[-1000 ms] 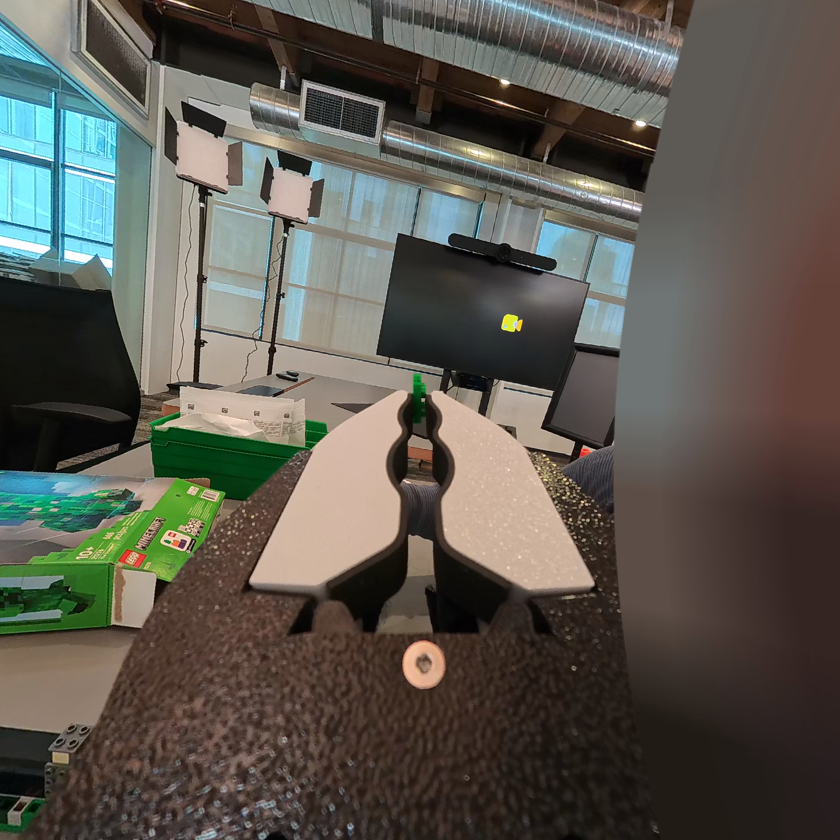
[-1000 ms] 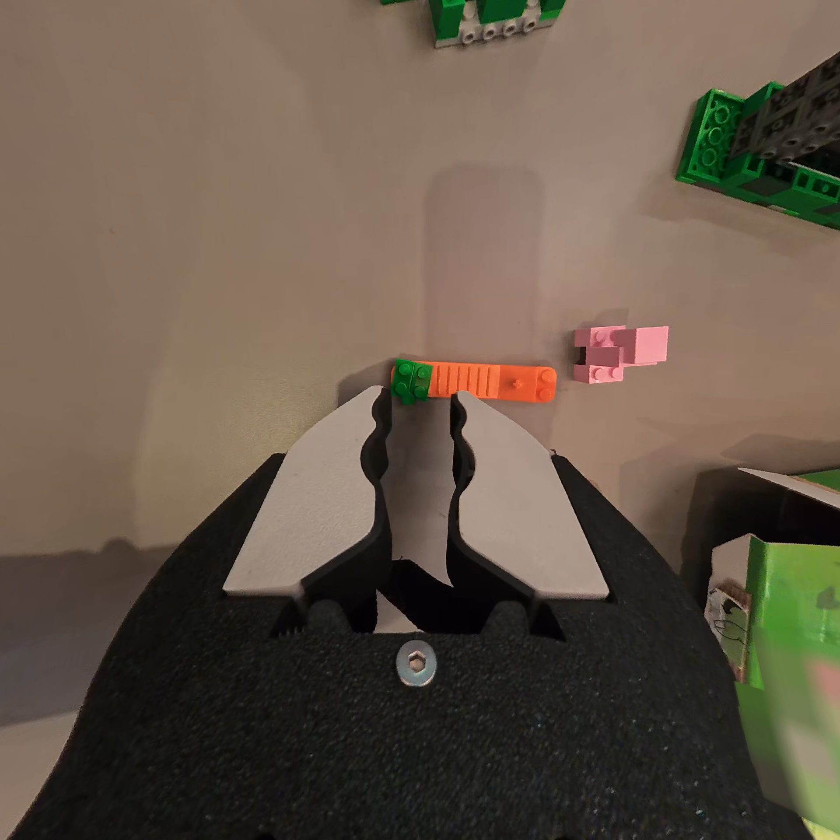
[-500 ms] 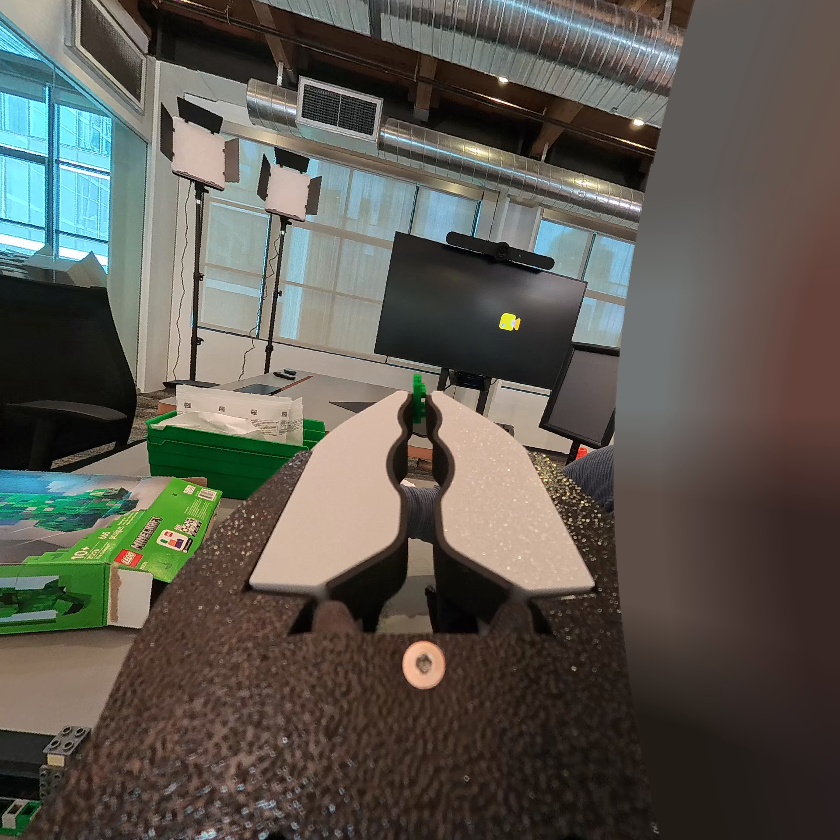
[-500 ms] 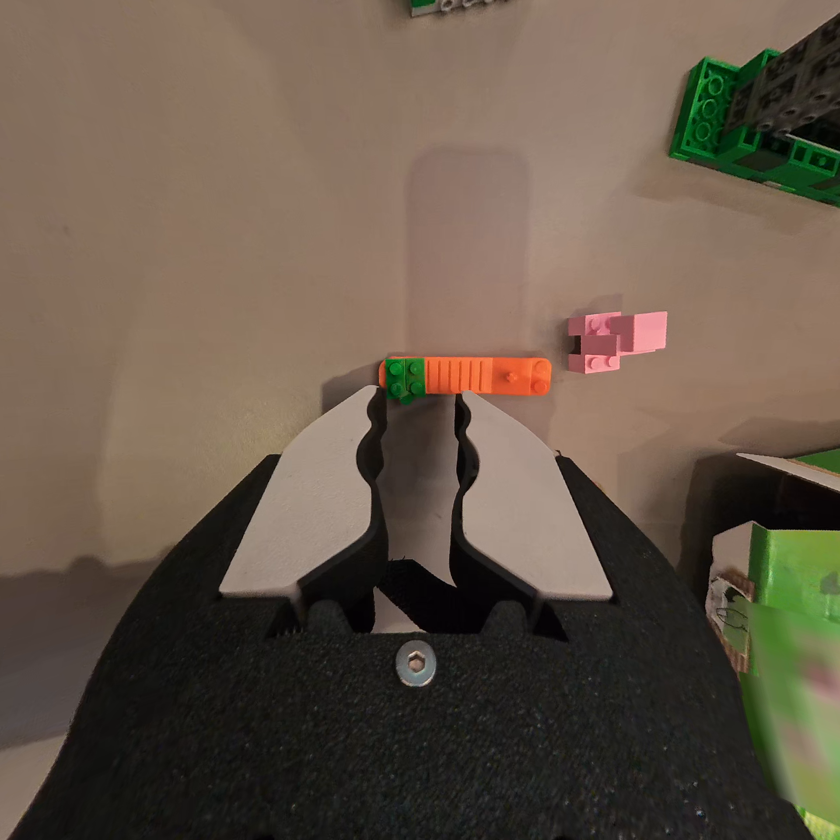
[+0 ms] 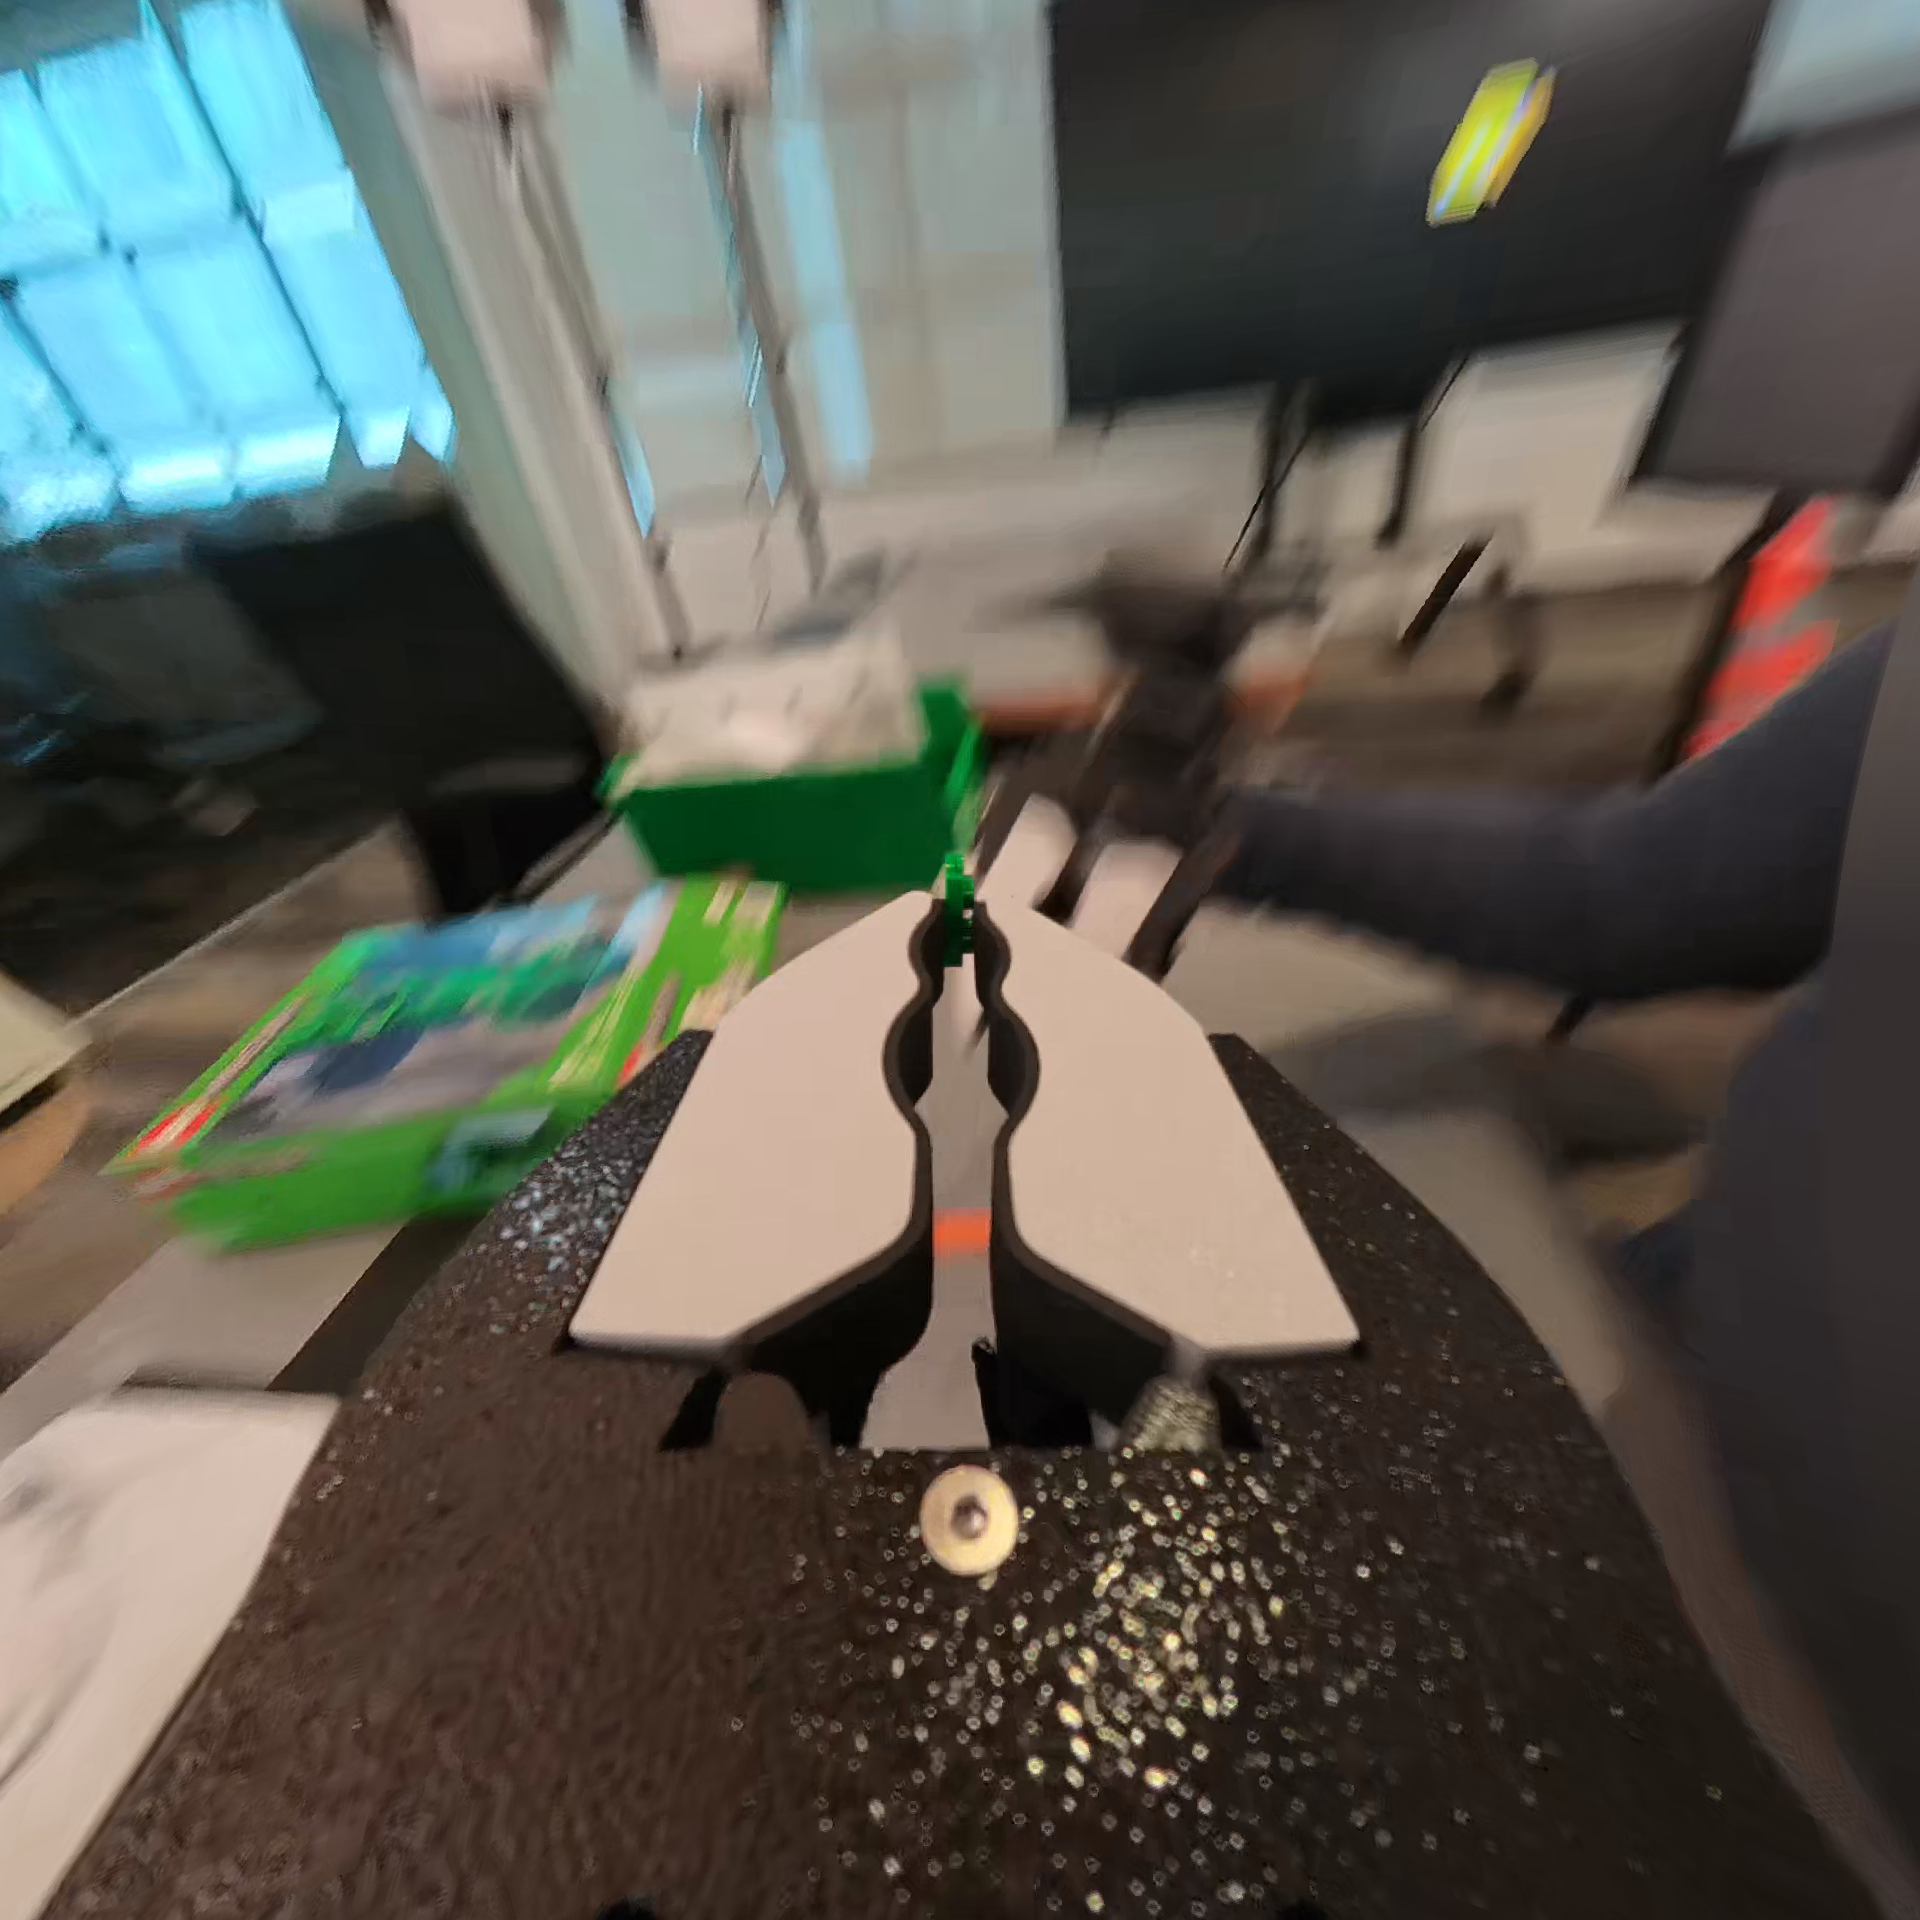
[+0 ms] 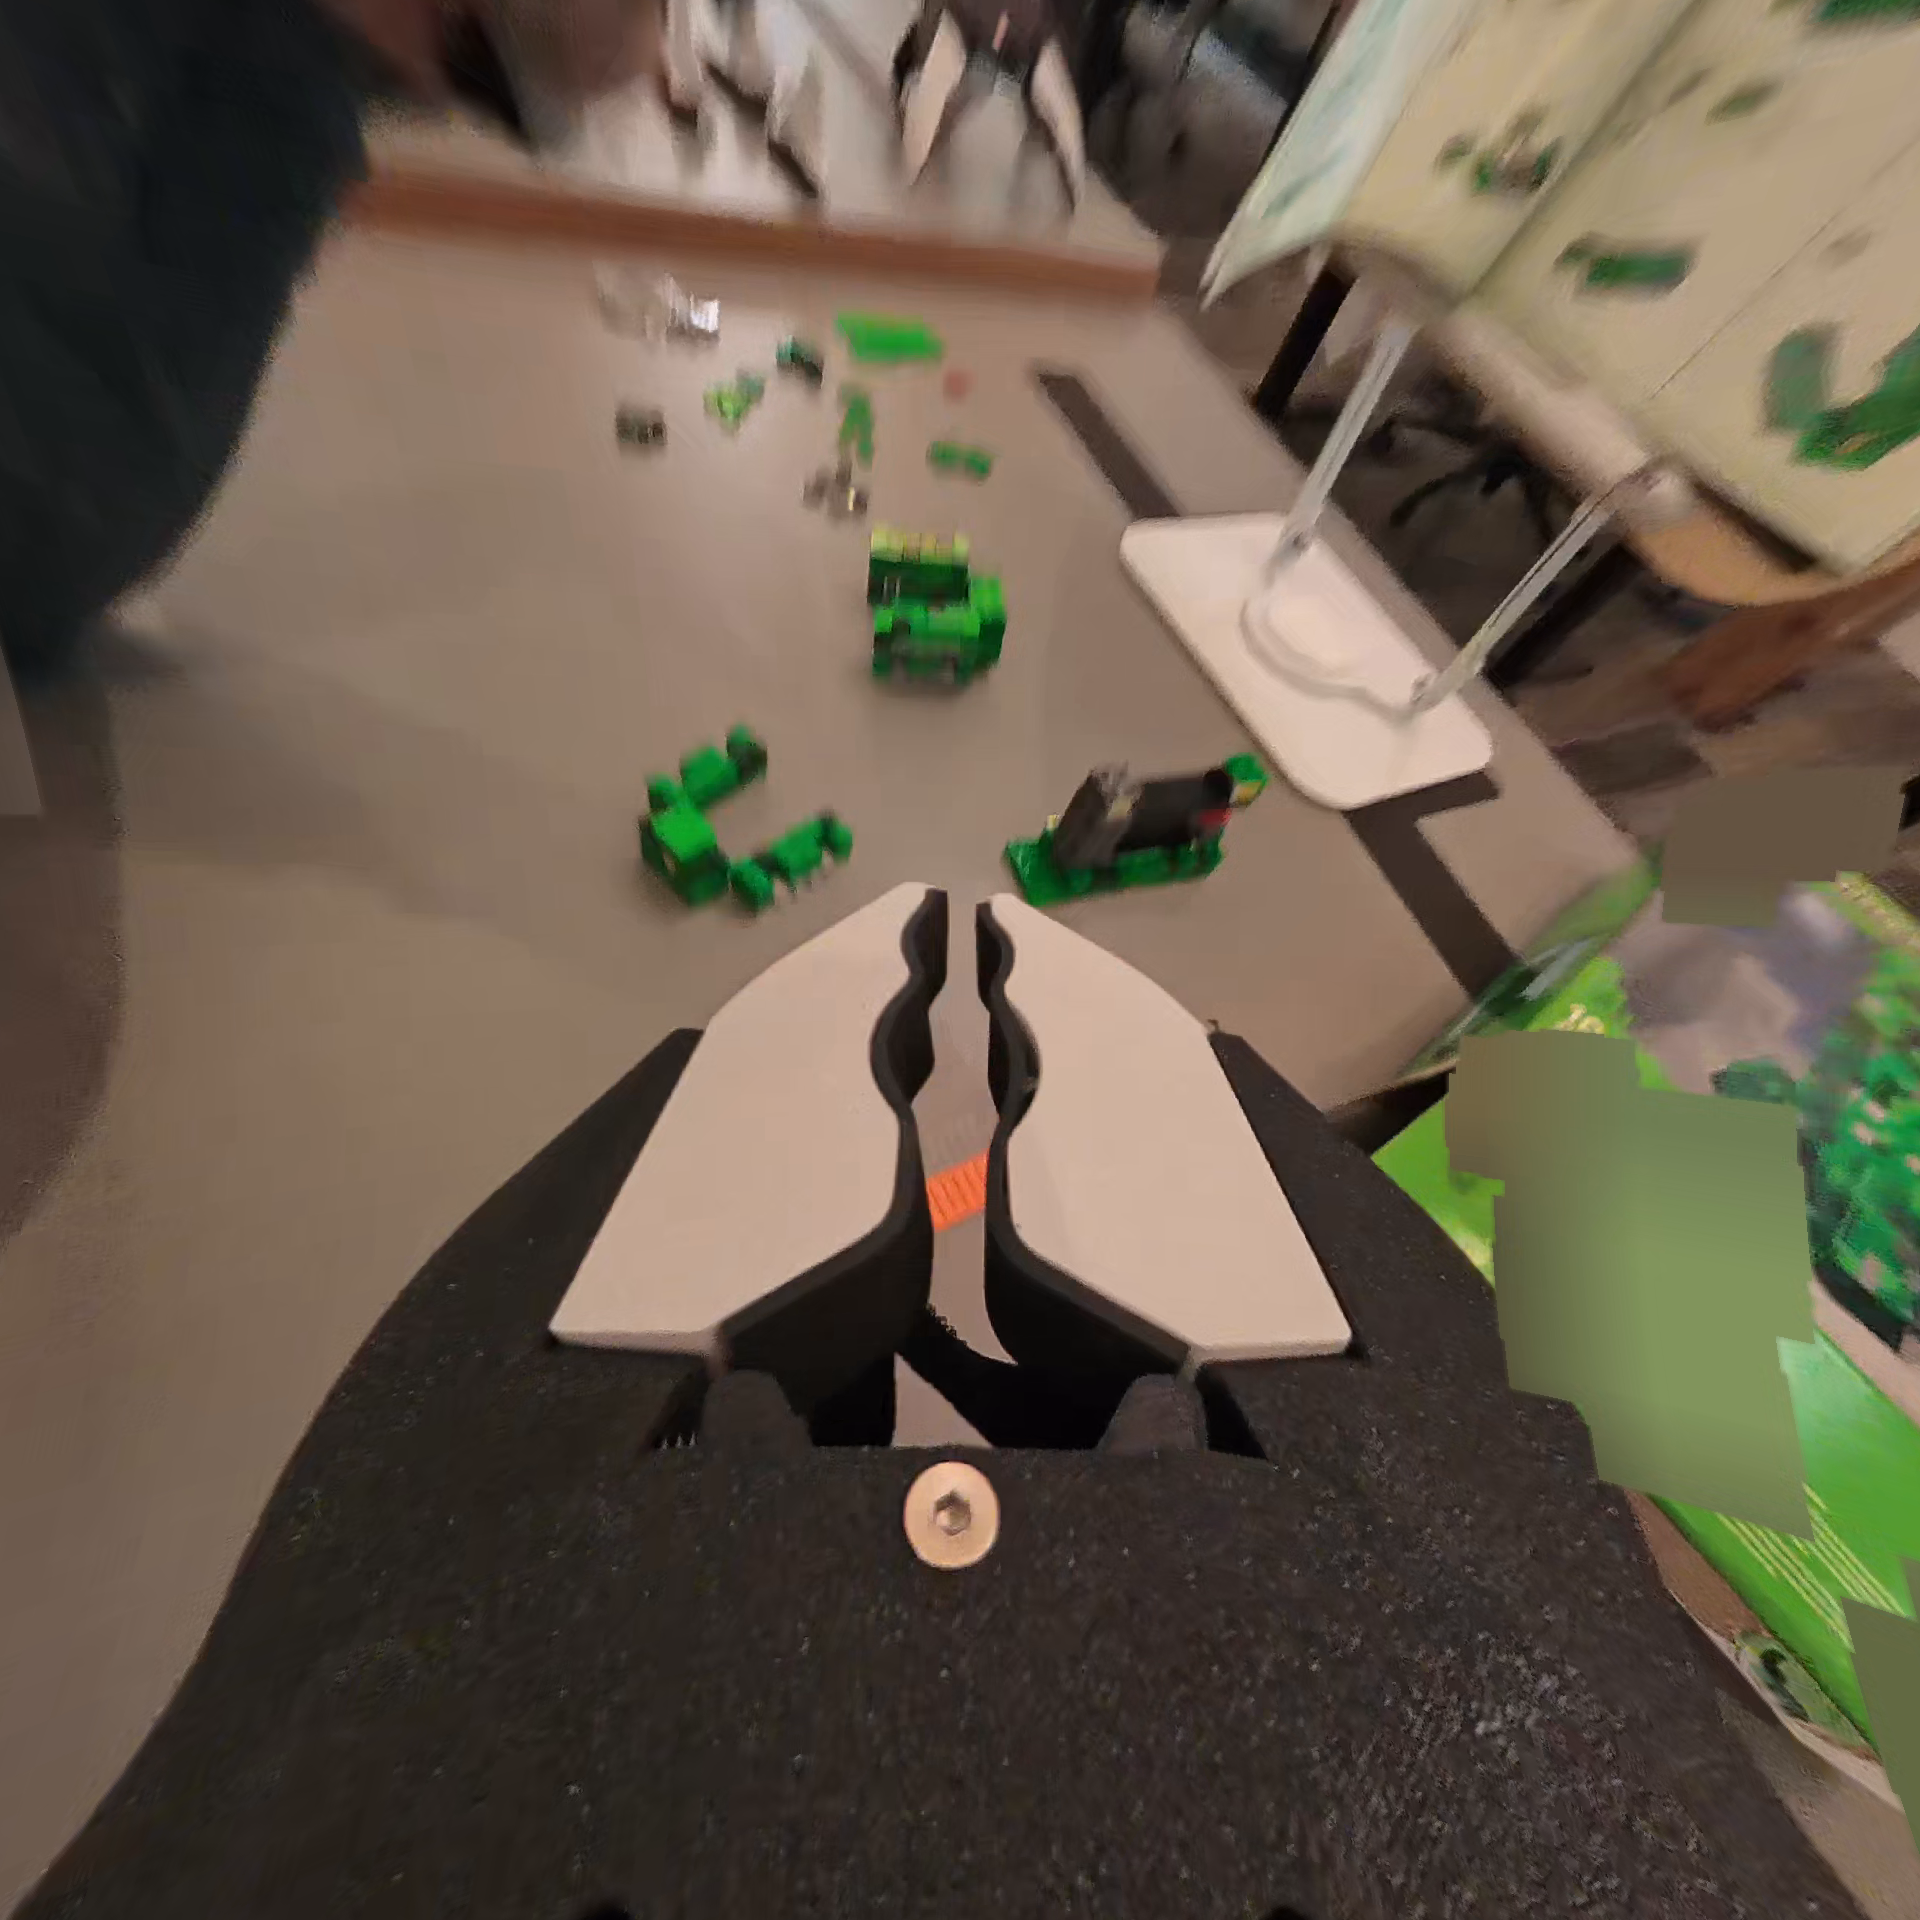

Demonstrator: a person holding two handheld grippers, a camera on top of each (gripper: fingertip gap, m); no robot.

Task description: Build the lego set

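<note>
Both views motion-blurred. Left gripper (image 5: 961, 914) is clamped on a small green piece (image 5: 954, 906), which stands on edge out of the tips, over the worktop (image 5: 260, 1288) with the green box (image 5: 436, 1049) off to its left and a green bin (image 5: 800, 821) beyond.

Right gripper (image 6: 961, 914) has its jaws nearly together with a thin gap and nothing seen at the tips. An orange tool (image 6: 956, 1193) shows through the slot lower down; I can't tell if it is gripped or just lying on the worktop (image 6: 416, 675) underneath. An orange bit (image 5: 961, 1233) shows the same way in the left view.

Key relation: the builds lie ahead of the right gripper. A green U-shaped build (image 6: 727, 826) is ahead-left, a black-and-green build (image 6: 1138, 831) just ahead-right with its long axis running left-right, and a taller green block (image 6: 935, 608) farther on. Loose pieces (image 6: 852, 416) are at the far end. A white stand (image 6: 1320, 644) is at right.

Likely next: bring the green piece to one of these builds. Which one can't be told. The right gripper looks nearer to them.
</note>
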